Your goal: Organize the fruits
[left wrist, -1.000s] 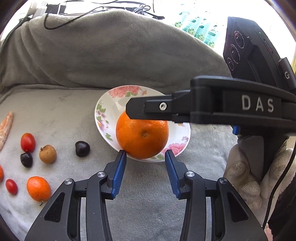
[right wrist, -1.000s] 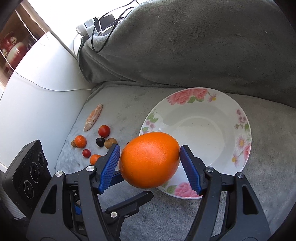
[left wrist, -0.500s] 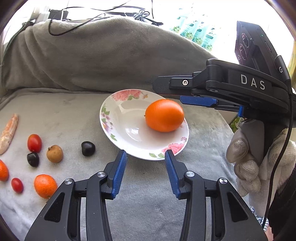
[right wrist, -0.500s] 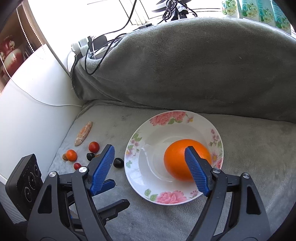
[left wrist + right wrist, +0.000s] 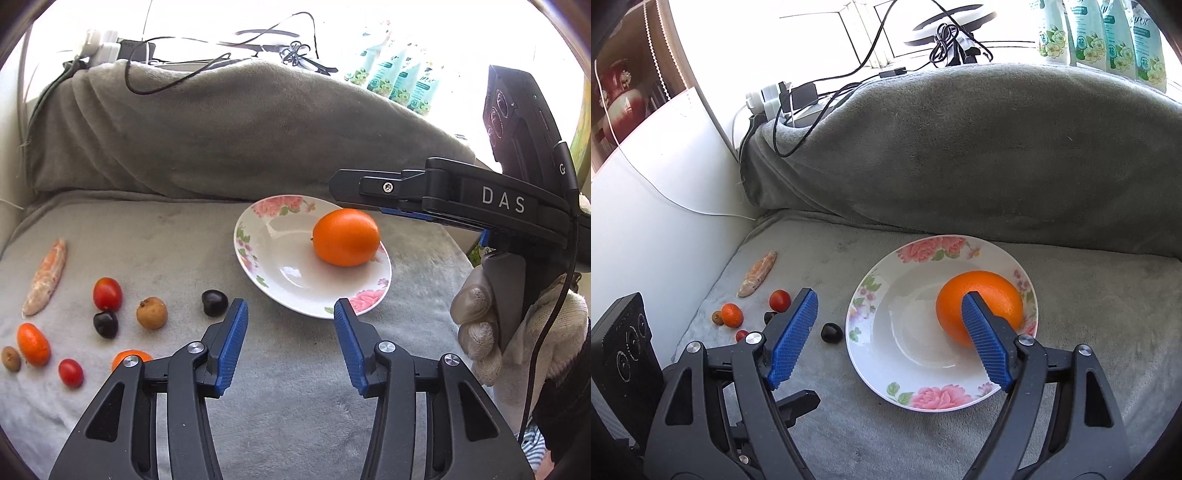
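Here, the clearest writing is the white lettering "DAS" on the black side of the right gripper (image 5: pixel 402 212), seen from the left wrist camera as it reaches in from the right, held by a hand in a white knitted glove (image 5: pixel 517 325). A row of pale green bottles (image 5: pixel 1108 33) with flower labels stands on the bright sill behind; a round badge on each seems to read "72", the rest is too small to read.

A large orange (image 5: pixel 346 236) lies in a white floral plate (image 5: pixel 295 291), toward its right side, on a grey fleece blanket (image 5: pixel 295 406). The right gripper's blue-padded jaws stand wide and released, nothing between them; in its own view the right pad overlaps the orange without clearly touching it. The left gripper (image 5: pixel 290 341) has its jaws opening, with nothing between them, hanging just short of the plate's near rim.

Left of the plate, small fruits lie scattered: a dark cherry (image 5: pixel 214 302) nearest the plate, a brown longan (image 5: pixel 151 313), a second dark cherry (image 5: pixel 105 324), two cherry tomatoes (image 5: pixel 107 293), a kumquat (image 5: pixel 33 344), a small mandarin (image 5: pixel 131 359) partly hidden by the left gripper, and a long pinkish-orange strip (image 5: pixel 45 282) farthest back. Black cables (image 5: pixel 849 88) and a white power strip (image 5: pixel 768 99) sit atop the blanket's raised fold.
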Motion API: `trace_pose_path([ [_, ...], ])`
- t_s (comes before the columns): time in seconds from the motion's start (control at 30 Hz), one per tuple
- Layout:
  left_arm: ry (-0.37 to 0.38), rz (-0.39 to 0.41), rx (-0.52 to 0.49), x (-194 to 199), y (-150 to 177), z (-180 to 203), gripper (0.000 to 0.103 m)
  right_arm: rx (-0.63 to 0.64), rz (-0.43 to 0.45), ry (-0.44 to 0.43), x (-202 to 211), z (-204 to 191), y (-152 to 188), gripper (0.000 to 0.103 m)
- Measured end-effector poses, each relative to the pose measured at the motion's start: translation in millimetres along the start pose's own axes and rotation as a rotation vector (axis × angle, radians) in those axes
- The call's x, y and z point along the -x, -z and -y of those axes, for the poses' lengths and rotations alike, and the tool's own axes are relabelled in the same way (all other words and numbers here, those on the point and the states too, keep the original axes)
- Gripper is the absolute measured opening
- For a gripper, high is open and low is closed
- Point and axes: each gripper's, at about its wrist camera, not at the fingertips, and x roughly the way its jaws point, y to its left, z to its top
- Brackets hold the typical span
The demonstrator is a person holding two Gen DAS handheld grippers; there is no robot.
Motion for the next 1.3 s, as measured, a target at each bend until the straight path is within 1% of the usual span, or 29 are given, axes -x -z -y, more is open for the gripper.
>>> trace_pose_path([
  [0.07, -0.012, 0.011, -0.001, 4.2, -0.2, -2.6, 0.058, -0.002, 0.004, -0.003, -0.2, -1.4, 0.1, 0.083],
  [0.1, -0.020, 0.018, -0.002, 6.4, -0.5, -3.7, 0.060, -0.003, 0.006, -0.002, -0.3, -2.7, 0.2, 0.085],
  [0.13, -0.028, 0.025, -0.004, 8.5, -0.7, -4.9, 0.060, -0.004, 0.009, -0.002, -0.2, -3.5, 0.3, 0.089],
  [0.2, -0.042, 0.036, -0.004, 12.0, -1.5, -7.6, 0.066, -0.001, 0.021, 0.002, 0.5, -5.6, 0.8, 0.093],
  [0.37, -0.084, 0.064, -0.013, 19.9, -2.8, -13.6, 0.072, 0.015, 0.025, 0.018, -0.6, -12.8, -0.6, 0.093],
  [0.73, -0.120, 0.087, 0.014, 34.3, -2.7, -39.6, 0.072, 0.078, -0.025, 0.071, -14.0, -34.2, -3.6, 0.093],
  [0.93, -0.148, 0.093, 0.044, 44.2, 2.3, -62.6, 0.072, 0.089, -0.029, 0.051, -19.3, -45.2, -2.6, 0.093],
  [1.07, -0.164, 0.093, 0.062, 50.8, 5.8, -79.5, 0.072, 0.090, -0.038, 0.025, -24.4, -52.4, -4.0, 0.093],
  [1.3, -0.215, 0.094, 0.091, 62.7, 12.5, -115.2, 0.072, 0.089, -0.058, -0.029, -36.4, -64.7, -8.8, 0.093],
])
